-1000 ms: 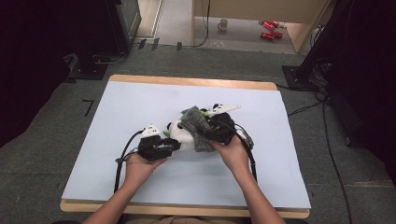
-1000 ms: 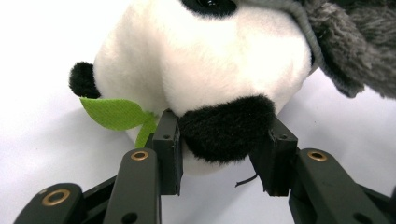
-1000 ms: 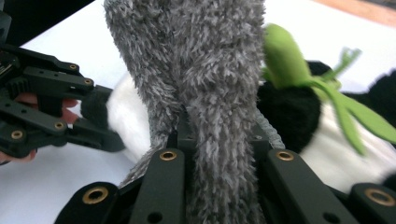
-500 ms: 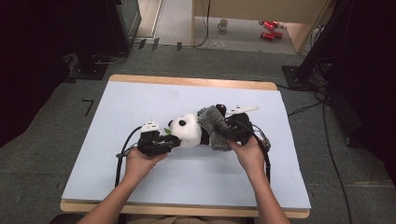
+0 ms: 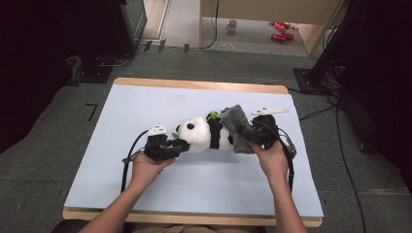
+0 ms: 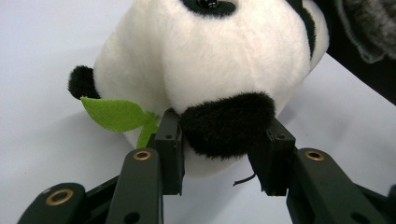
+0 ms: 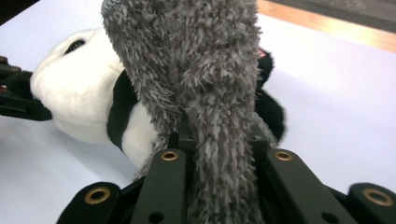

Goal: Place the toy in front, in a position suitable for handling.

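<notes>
Panda (image 5: pixel 201 136): we find it lying mid-bench (image 5: pixel 145 102), head toward our left, grey cloth (image 5: pixel 238 127) over its rear. Left gripper (image 6: pixel 219 154): fingers pinching its black ear. Right gripper (image 7: pixel 217 144): fingers pressed onto the cloth.

Even overhead light is brightening the pale table (image 5: pixel 145 204), while the surrounding floor is falling into deep darkness. Soft shadows are pooling under the panda (image 6: pixel 210 60) ahead of the left gripper's jaws. Grey fur (image 7: pixel 205 93) nearest the right gripper's jaws is blurring slightly.
</notes>
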`<state>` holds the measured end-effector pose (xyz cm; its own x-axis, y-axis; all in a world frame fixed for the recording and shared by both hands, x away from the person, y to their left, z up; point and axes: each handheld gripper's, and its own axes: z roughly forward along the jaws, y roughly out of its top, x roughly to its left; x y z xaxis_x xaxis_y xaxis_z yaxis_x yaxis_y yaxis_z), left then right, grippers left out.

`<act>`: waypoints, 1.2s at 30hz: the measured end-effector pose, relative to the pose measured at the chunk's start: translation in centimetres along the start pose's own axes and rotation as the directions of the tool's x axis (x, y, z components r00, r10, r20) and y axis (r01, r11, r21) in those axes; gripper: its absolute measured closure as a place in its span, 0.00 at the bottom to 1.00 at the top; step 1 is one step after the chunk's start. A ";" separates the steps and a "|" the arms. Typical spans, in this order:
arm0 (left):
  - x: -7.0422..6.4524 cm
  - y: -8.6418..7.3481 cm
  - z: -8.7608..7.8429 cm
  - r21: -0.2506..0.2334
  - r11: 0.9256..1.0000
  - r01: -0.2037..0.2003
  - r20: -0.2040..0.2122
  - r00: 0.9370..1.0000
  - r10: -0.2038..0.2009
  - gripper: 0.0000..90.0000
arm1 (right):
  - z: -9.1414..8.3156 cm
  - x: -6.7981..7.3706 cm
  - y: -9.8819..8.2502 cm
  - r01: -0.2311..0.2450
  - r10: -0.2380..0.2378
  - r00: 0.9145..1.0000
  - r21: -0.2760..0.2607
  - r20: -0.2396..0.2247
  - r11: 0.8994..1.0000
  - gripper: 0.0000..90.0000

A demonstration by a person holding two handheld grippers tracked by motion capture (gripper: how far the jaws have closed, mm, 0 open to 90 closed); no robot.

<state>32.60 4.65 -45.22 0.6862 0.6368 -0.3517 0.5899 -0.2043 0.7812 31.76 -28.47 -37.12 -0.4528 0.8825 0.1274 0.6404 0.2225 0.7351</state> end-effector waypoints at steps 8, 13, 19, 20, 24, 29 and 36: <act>0.3 0.0 -0.1 0.001 1.000 0.005 -0.005 1.000 -0.005 0.67 | -1.9 -0.8 0.4 -0.034 0.036 0.999 -0.048 0.031 0.998 0.85; 0.2 0.1 -0.2 0.004 1.000 0.006 -0.009 1.000 -0.006 0.67 | -3.3 -0.4 1.1 -0.070 0.068 0.997 -0.108 -0.029 0.992 0.85; 0.1 0.2 -0.6 0.017 0.999 0.030 0.001 1.000 -0.030 0.67 | -2.7 2.1 1.9 -0.028 0.015 0.993 -0.107 -0.120 0.994 0.85; 0.2 0.3 -0.7 0.017 0.999 0.038 0.003 0.999 -0.038 0.68 | -2.1 2.6 1.8 -0.023 0.009 0.989 -0.090 -0.145 0.996 0.85; 0.2 0.4 -1.1 0.022 0.998 0.061 0.015 0.998 -0.061 0.69 | 0.4 3.5 1.2 -0.013 0.008 0.983 -0.024 -0.181 1.000 0.85; -0.2 0.4 -1.3 0.040 0.997 0.065 0.022 0.998 -0.066 0.70 | 2.9 3.5 0.1 0.004 -0.001 0.988 0.019 -0.152 1.000 0.84; 0.1 0.4 -1.5 0.038 0.999 0.037 0.005 0.999 -0.037 0.72 | 1.8 1.9 0.5 0.011 -0.011 0.998 -0.007 -0.056 1.000 0.85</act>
<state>32.24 5.74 -44.20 0.6661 0.6400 -0.3830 0.6305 -0.2088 0.7476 32.32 -25.90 -37.69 -0.4944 0.8551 0.1563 0.6311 0.2295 0.7410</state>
